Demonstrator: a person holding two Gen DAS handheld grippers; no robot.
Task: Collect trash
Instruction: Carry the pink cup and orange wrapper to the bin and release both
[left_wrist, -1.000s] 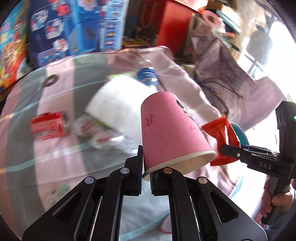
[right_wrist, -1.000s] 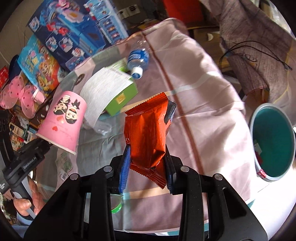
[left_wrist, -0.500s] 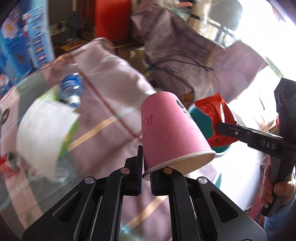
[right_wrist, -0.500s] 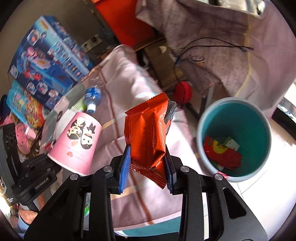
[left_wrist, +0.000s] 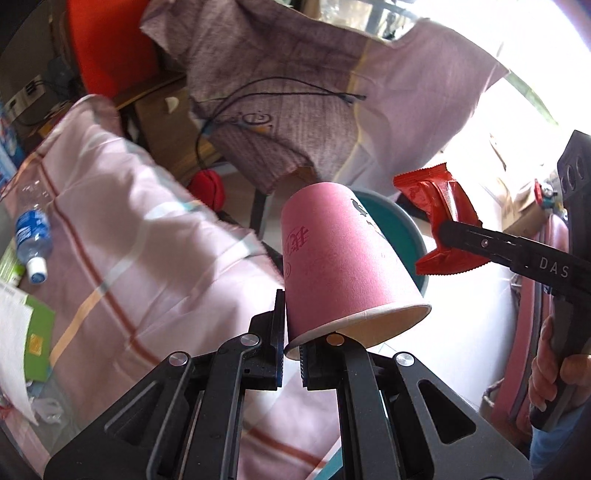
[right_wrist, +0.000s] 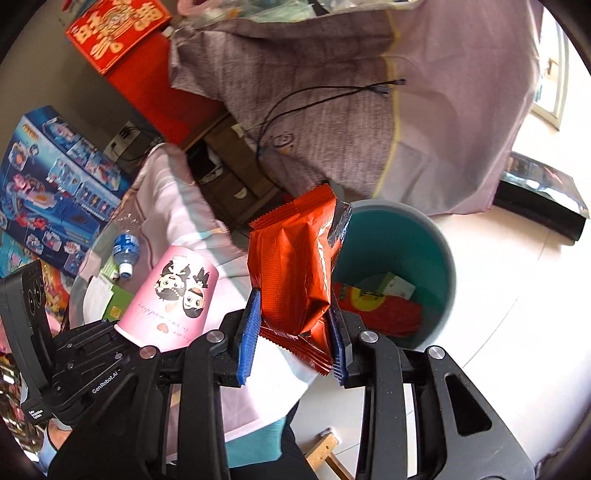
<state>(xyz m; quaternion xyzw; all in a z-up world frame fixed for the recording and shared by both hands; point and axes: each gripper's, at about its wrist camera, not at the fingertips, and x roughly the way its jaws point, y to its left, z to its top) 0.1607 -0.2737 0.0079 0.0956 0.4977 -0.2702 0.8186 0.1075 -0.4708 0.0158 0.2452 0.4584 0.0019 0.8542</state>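
A pink striped tablecloth bears a water bottle and a green box.

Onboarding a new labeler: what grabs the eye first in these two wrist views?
The pink paper cup, held upside down by its rim in the left gripper. Next, the red snack wrapper clamped in the right gripper, just in front of the teal trash bin on the floor, which already holds some trash.

- Matte black plastic left gripper, silver round screws, white "GenRobot.AI" lettering.
- Matte black right gripper, ribbed blue pads, white "DAS" marking.
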